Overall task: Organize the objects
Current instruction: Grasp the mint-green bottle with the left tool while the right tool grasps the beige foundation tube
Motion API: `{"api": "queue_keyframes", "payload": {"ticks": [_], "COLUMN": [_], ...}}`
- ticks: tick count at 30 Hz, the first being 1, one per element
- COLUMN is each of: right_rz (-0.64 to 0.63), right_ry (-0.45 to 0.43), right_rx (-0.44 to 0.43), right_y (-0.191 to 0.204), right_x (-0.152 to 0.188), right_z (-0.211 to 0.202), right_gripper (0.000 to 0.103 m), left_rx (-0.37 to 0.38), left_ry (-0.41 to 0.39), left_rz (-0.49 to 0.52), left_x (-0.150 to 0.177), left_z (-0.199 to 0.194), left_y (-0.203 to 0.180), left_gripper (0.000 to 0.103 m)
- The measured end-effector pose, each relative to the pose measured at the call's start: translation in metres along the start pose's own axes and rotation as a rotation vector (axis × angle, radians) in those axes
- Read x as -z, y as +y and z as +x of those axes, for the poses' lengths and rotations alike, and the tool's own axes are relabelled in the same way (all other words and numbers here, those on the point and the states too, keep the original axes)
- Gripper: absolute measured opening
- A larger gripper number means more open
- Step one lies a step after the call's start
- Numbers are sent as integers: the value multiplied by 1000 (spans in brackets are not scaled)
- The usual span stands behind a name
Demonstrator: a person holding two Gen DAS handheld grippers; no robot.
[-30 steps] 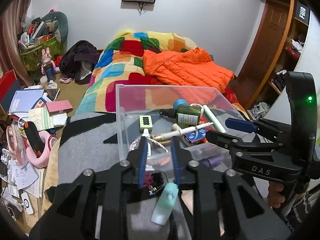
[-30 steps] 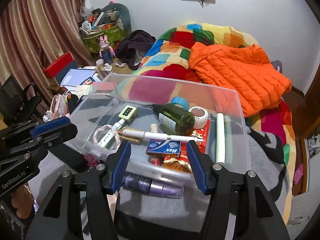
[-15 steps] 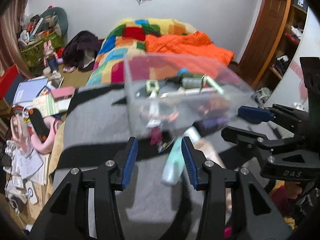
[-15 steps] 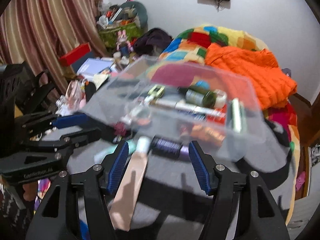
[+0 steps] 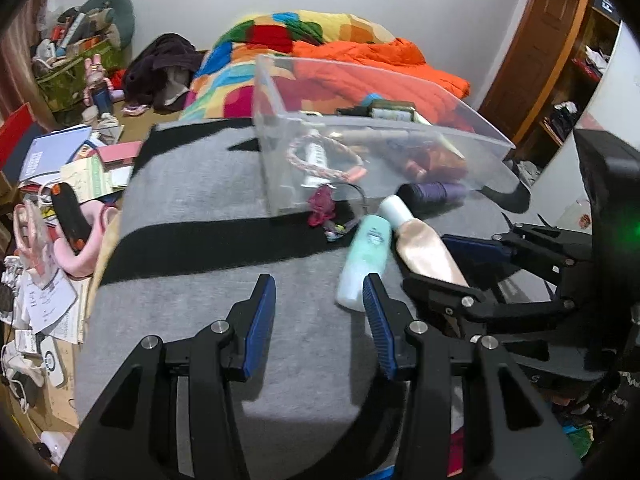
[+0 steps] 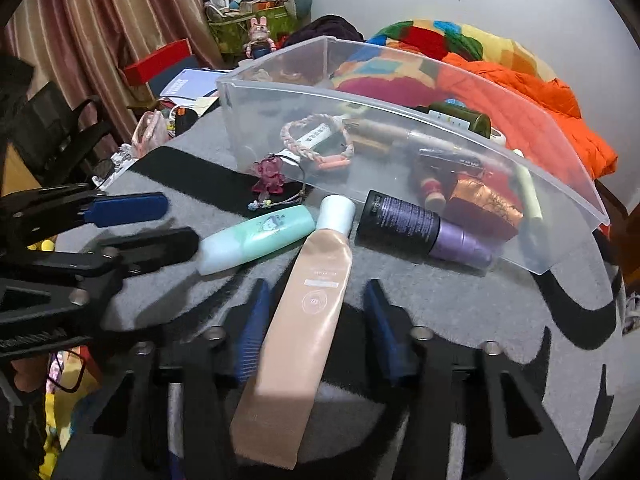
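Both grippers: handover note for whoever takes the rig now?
Left gripper: open, empty, over the grey blanket.
Right gripper: open, straddling the beige squeeze tube, not closed on it.
Done: clear plastic bin holds several items, including a green glass bottle.
Left outside the bin: beige tube, mint-green bottle, black-and-purple bottle, pink charm.

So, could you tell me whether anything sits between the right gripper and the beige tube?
Nothing visible does. The beige tube already lies between the open fingers of the right gripper; the mint bottle lies off to its left.
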State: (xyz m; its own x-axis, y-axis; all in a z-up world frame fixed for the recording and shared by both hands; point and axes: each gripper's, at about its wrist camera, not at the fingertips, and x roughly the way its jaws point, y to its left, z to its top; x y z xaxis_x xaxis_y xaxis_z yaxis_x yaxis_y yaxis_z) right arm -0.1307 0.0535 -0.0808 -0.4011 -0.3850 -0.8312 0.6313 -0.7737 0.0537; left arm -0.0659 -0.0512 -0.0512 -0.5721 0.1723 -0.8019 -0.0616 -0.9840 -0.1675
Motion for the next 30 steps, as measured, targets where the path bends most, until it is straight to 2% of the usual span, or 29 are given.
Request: {"api": "queue_keyframes", "payload": {"ticks": [1,7,11,12,14,15,18,23,30], "right_rz": [-5,-17,-9,-4,8,19,44,70,86], "right_ry": [0,-3,-7,-9,-14,-22,-42,-91,-173], "right_rx": [1,-5,-14,-14,-17,-16,-20,-27,-32], "right_y": [0,-6,-13,-15,-20,-23,-31,-37,-45], "right_x": [1,12,19,21,24,26,28,25,11], "right_z": [-1,-12,-20,-21,-25,-28,-36,-53,-80], "right_gripper": [28,10,8,8,8,8,8,7,7], "left_rx": [3,-6,-14,-19,-21,-16,12,4,27], "left_ry": [6,31,29,24,18,15,4,-25,-100], "left_rz": [8,72,77,79,88,88,73,75,63], "left_x": [-1,-2,-7,-8,-8,-8,-5,-1,-8], "left_z": [2,18,23,24,25,25,21,10,-17], "left_y": [-3,-22,-26,-27,-27,-27,-26,-30,-35], "left_gripper": [45,45,43,40,26,24,24,24,24]}}
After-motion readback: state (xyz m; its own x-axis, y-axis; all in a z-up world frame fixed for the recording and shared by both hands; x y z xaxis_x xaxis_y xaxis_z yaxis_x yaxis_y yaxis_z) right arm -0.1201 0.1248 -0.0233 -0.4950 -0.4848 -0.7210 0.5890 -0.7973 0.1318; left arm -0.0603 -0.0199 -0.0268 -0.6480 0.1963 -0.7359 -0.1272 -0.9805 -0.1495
